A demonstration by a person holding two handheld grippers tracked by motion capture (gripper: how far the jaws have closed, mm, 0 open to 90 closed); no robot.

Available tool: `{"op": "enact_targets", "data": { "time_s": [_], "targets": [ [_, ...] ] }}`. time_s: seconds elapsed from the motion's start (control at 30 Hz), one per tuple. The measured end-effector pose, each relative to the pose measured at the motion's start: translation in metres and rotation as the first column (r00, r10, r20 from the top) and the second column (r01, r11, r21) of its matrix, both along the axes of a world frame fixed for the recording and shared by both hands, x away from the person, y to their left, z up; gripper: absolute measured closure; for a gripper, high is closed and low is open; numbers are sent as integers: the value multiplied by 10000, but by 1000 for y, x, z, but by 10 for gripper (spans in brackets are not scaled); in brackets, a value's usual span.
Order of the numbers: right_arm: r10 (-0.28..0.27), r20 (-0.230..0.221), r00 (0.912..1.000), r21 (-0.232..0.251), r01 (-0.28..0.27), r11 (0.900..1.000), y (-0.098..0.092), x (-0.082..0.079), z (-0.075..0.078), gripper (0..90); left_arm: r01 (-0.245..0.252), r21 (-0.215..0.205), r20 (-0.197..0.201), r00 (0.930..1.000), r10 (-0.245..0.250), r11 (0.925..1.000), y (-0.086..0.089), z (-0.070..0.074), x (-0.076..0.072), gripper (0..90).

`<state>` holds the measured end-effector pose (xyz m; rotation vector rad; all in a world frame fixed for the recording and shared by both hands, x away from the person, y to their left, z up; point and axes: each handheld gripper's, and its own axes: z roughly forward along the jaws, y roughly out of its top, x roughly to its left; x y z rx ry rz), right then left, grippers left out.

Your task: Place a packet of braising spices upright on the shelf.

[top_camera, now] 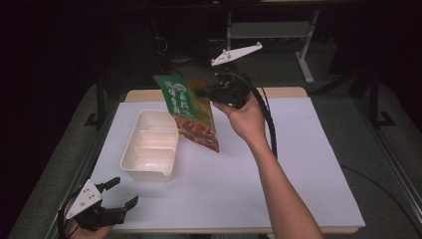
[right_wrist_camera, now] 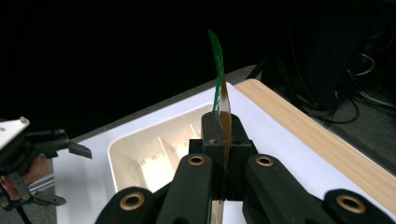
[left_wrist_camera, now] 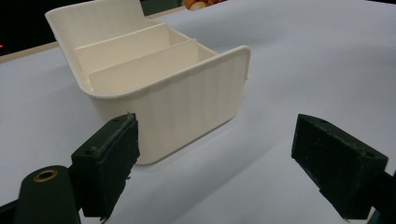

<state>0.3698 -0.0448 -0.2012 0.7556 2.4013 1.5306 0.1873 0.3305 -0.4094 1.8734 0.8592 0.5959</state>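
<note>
The right gripper (top_camera: 211,93) is hanging in the air above the far half of the worktop (top_camera: 298,164), its fingers (right_wrist_camera: 212,135) clenched on a food pouch (top_camera: 191,113). The pouch is green at the top and orange-red lower down, with print too small to read. In the high view it is dangling clear of the worktop, tilted so that its lower corner is pointing toward the person, and it is overlapping the right rim of the bin (top_camera: 151,145) from that camera's angle. In the right gripper view the pouch (right_wrist_camera: 218,88) is showing edge-on, rising thin and upright from between the closed fingers, with the bin (right_wrist_camera: 159,144) lying below and beyond it.

The bin is cream plastic, standing on the white sheet that is covering the worktop, left of centre. Two inner walls are splitting it into three compartments, and nothing is lying in the parts that show. In the left gripper view the bin (left_wrist_camera: 154,79) is sitting just ahead of the fingers (left_wrist_camera: 109,163), nearer the left one, not touching either.

The left gripper (top_camera: 117,194) is resting low at the near left corner of the worktop, well apart from the bin, its fingers released and spread wide with nothing between them. In the right gripper view it (right_wrist_camera: 56,165) is showing at the far left edge, its fingers also apart.
</note>
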Motion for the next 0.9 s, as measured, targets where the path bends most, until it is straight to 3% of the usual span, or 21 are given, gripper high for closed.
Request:
{"op": "enact_targets", "data": {
  "time_s": [0.37, 0.9],
  "targets": [
    [645, 124, 9978, 146, -647, 9978, 40, 9, 1, 900, -62, -17, 40, 10000, 62, 10000, 2, -1, 0, 144],
    [1119, -45, 9937, 231, -1118, 9935, 79, 20, -7, 900, -112, 154, 73, 9999, 111, 9998, 7, 0, 0, 141]
  ]
}}
